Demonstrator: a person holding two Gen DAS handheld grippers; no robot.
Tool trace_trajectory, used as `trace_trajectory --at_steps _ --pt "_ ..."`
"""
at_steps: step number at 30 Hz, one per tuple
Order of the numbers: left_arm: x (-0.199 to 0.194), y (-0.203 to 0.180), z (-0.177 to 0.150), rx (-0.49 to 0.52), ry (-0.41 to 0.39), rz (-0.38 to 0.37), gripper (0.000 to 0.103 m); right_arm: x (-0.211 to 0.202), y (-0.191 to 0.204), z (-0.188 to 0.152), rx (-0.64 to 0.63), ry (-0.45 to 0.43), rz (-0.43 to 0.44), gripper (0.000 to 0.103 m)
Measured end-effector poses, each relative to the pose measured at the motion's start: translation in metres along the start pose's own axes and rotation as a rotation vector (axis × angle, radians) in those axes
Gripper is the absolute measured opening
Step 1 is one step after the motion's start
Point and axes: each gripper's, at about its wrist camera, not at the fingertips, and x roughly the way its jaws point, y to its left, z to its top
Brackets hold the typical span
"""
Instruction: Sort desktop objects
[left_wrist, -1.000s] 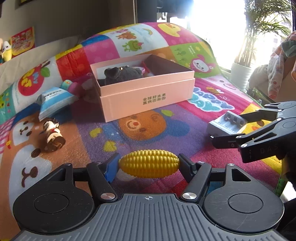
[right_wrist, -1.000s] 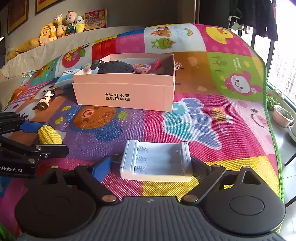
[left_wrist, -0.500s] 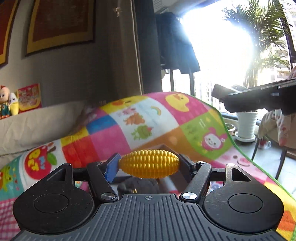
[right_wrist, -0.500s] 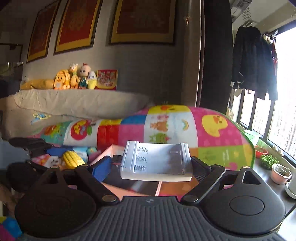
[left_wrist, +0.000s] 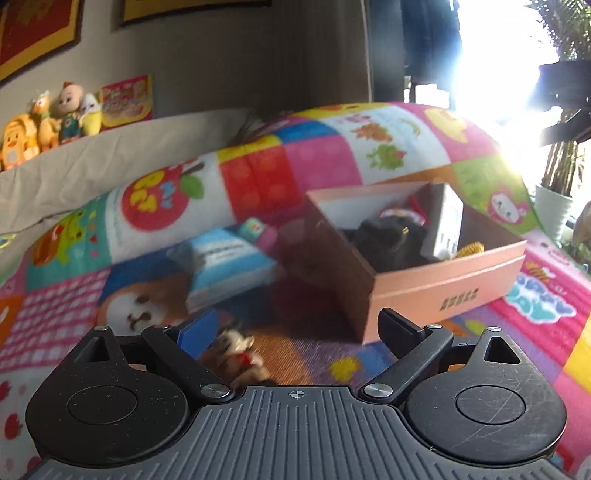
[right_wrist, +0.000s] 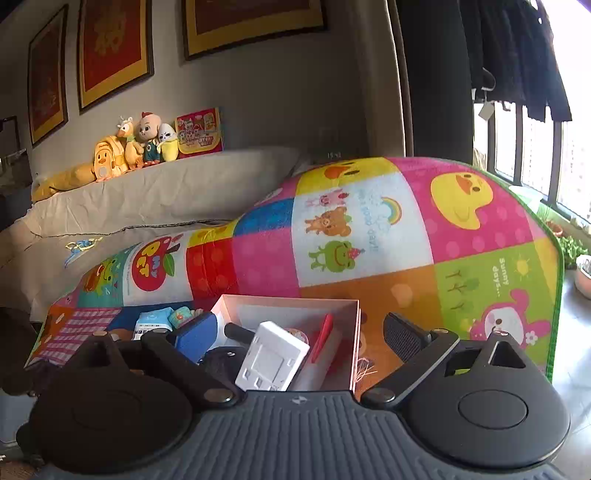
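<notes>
Two hand-held claws hover over a bright patchwork children's play mat (right_wrist: 369, 236) spread across a cushioned surface, not a desk. Both are empty.

The left claw (left_wrist: 295, 328) has its fingers spread wide, nothing between them. Just below and between them, on the mat, lies a small brown-and-white toy figure with a red spot (left_wrist: 238, 354), blurred in the left wrist view. Beyond it, toward the mat's far left, rests a blue-and-white soft packet (left_wrist: 229, 266) with a small teal object (left_wrist: 253, 229) just behind it.

The right claw (right_wrist: 299, 332) is likewise spread and holds nothing. It hangs above an open pink cardboard box (left_wrist: 443, 288), which sits toward the right side of the mat. Inside the box, a flat white plastic battery holder (right_wrist: 271, 356) leans tilted against a dark grey plush lump (left_wrist: 384, 240). A yellow ribbed toy corn cob (left_wrist: 469, 249) peeks out at the near wall, and a red strip (right_wrist: 322, 338) and a round pink item (left_wrist: 402, 214) lie farther back.

Sorting looks partly done, with loose items left outside the box. The likely next pick is the little figure. It sits very near the left claw's blue-padded finger (left_wrist: 197, 328), so closing off-centre could knock it aside or pinch only an edge. The leaning battery holder could also slide or topple if more things are dropped onto it.
</notes>
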Motion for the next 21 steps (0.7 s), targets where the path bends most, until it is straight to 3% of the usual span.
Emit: trace_trajectory --at_steps 4,10,13,17,21 --pt "-0.001 0.022 -0.015 -0.064 0.031 0.026 0.098 0.015 0.005 -0.002 0.035 0.067 0.017 0.097" --pt "-0.006 0.04 -0.025 -0.097 0.014 0.079 0.099 0.038 0.034 0.0 0.019 0.109 0.035 0.096" --pt "-0.005 0.047 -0.025 -0.139 0.013 0.061 0.099 0.053 0.066 0.006 -0.039 0.136 0.083 0.087" --pt "-0.006 0.047 -0.026 -0.147 0.008 0.049 0.099 0.097 0.115 0.022 -0.058 0.265 0.203 0.067" --pt "-0.008 0.047 -0.028 -0.15 -0.004 0.039 0.1 0.157 0.158 0.031 -0.078 0.34 0.191 0.067"
